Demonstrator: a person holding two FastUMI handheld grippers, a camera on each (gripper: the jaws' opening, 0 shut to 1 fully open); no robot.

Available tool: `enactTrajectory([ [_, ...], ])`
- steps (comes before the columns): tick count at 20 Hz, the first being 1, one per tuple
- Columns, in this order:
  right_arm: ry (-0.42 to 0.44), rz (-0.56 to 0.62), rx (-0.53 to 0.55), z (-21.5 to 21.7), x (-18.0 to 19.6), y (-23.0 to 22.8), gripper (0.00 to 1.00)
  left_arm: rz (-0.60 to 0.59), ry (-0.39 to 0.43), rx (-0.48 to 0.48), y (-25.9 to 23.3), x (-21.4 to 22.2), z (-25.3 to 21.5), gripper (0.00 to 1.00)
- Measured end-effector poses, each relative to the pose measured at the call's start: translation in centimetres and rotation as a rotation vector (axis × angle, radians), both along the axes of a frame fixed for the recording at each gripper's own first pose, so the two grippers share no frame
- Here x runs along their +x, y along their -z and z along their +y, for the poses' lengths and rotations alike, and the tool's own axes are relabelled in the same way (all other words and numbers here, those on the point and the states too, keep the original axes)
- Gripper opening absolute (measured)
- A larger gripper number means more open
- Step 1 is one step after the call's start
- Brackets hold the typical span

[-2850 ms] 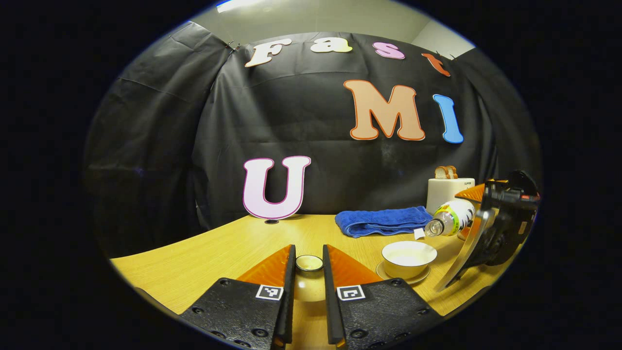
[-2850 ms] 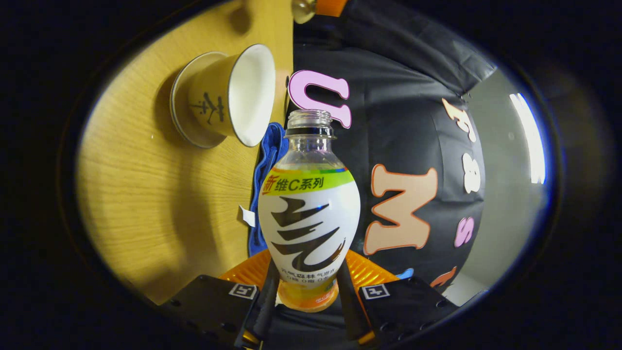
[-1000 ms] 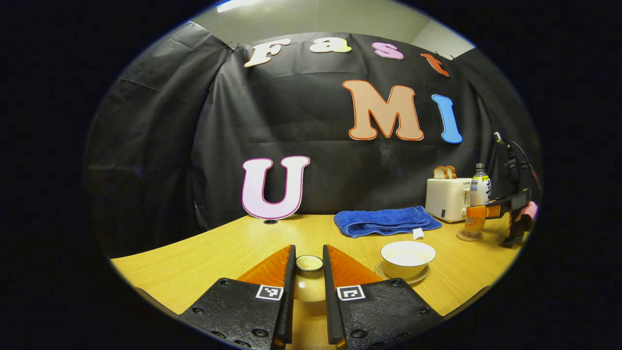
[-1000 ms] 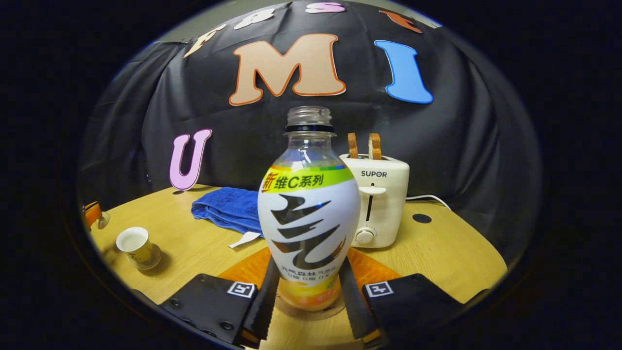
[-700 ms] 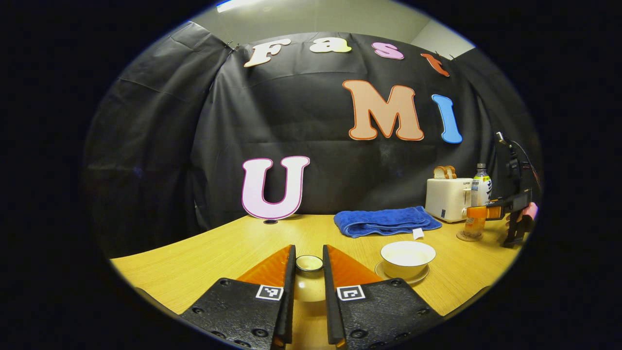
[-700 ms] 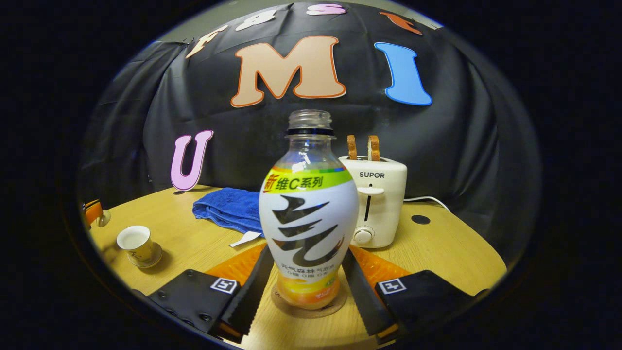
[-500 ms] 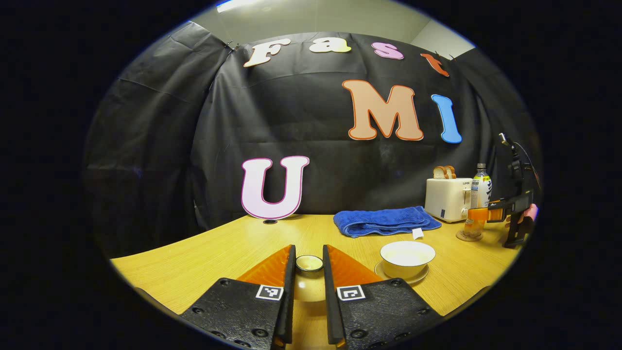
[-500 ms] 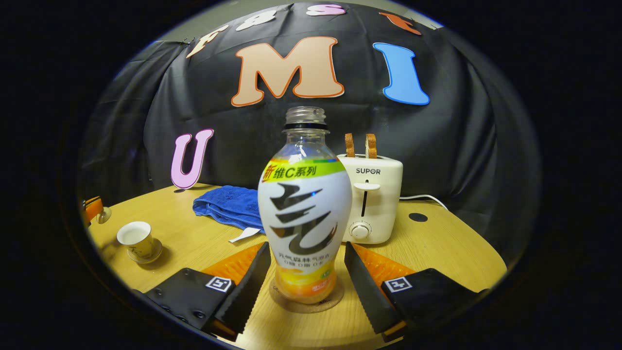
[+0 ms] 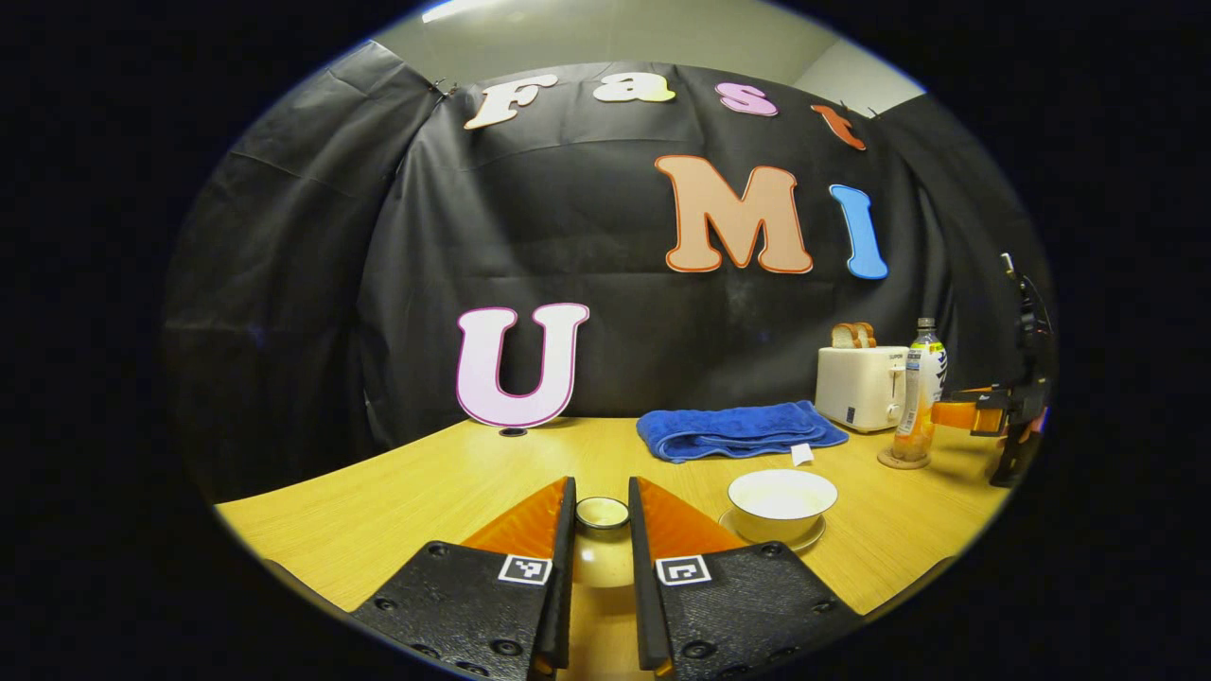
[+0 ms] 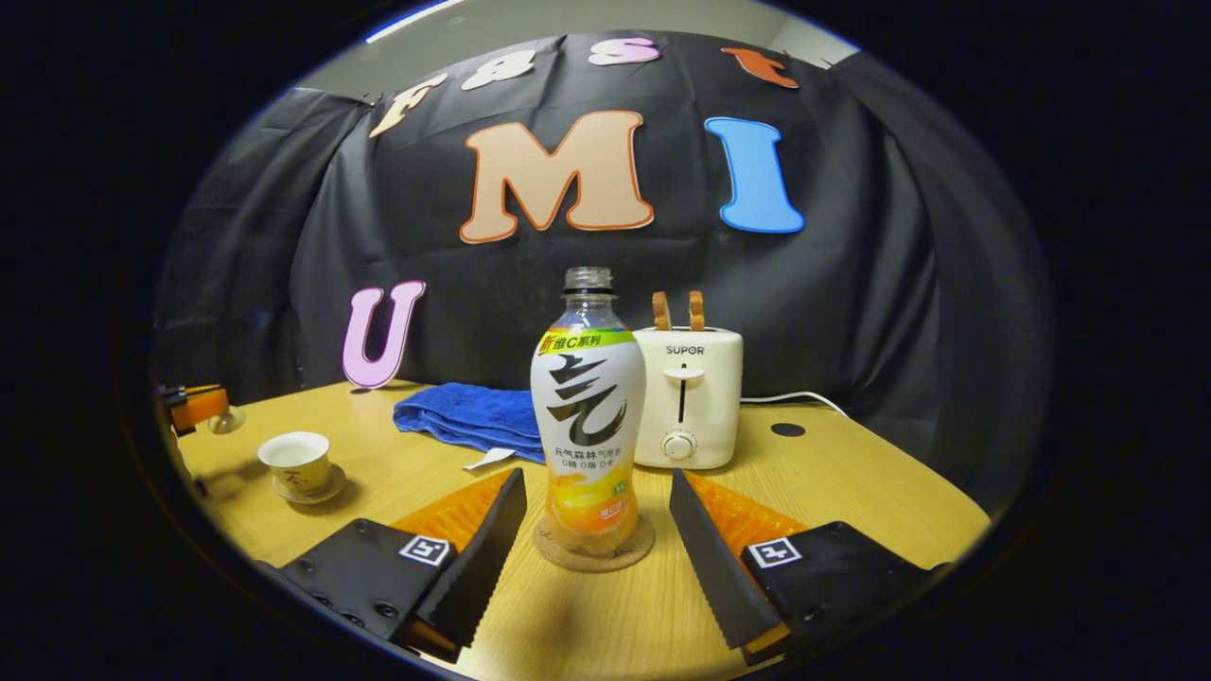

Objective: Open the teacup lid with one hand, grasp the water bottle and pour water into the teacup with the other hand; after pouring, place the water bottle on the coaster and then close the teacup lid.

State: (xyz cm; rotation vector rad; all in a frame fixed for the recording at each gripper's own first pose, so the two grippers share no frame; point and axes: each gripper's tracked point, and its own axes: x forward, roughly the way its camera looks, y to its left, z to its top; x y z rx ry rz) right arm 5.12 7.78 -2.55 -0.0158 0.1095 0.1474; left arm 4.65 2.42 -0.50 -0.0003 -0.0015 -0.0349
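Right gripper view: uncapped water bottle (image 10: 587,416) upright on coaster (image 10: 593,551).

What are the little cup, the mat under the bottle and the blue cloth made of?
The teacup looks like glazed ceramic: smooth, pale and glossy. The coaster under the water bottle seems to be cork, brown, matte and grainy. The blue towel looks like soft terry, folded and fuzzy.

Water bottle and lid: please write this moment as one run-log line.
water bottle: upright on coaster | right gripper: open, fingers apart from it | left gripper: shut on lid | teacup: uncovered
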Motion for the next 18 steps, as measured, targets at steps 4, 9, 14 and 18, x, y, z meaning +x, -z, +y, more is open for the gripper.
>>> enactTrajectory([
  [4, 0.033, -0.080, -0.001, -1.6, -2.9, -0.9, 0.96, -0.003, 0.038, 0.000, 0.1, 1.6, -1.4, 0.25],
  [9, 0.064, -0.099, 0.001, -2.6, -5.8, -1.0, 0.97, -0.006, 0.140, -0.004, 0.1, 3.8, -4.9, 0.25],
  [14, 0.076, -0.106, 0.002, -2.9, -8.0, -1.7, 1.00, -0.004, 0.275, -0.013, 0.1, 4.8, -8.8, 0.25],
  [18, 0.084, -0.108, 0.002, -3.1, -8.8, -1.7, 0.94, -0.010, 0.400, -0.015, 0.1, 4.4, -11.4, 0.25],
])
